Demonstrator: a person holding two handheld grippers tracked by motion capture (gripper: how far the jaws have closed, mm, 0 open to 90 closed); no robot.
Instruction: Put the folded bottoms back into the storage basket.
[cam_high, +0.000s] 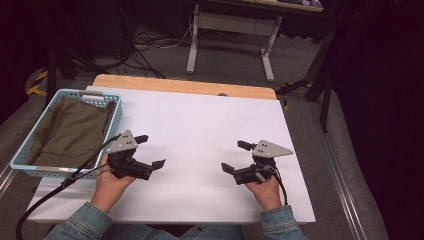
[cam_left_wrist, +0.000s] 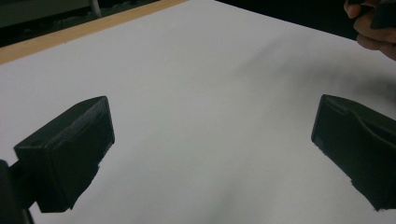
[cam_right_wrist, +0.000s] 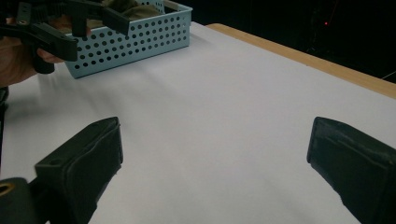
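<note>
My left gripper (cam_high: 150, 151) sits low over the white table top (cam_high: 200, 125), just right of a light blue perforated basket (cam_high: 117, 117). Its jaws stand wide apart with nothing between them, as the left gripper view (cam_left_wrist: 212, 121) confirms. My right gripper (cam_high: 236, 156) is held over the right half of the table, jaws likewise spread and empty (cam_right_wrist: 215, 135). The two grippers point toward each other. An olive-green cloth (cam_high: 70, 130) lies bunched inside the basket. In the right gripper view the basket (cam_right_wrist: 140, 37) and the left gripper (cam_right_wrist: 70, 23) appear at the upper left.
A wooden strip (cam_high: 185, 85) borders the table's far edge. Beyond it stand a white desk frame (cam_high: 230, 40) and cables on the floor. A fingertip of the person's right hand (cam_left_wrist: 373, 28) shows at the top right of the left gripper view.
</note>
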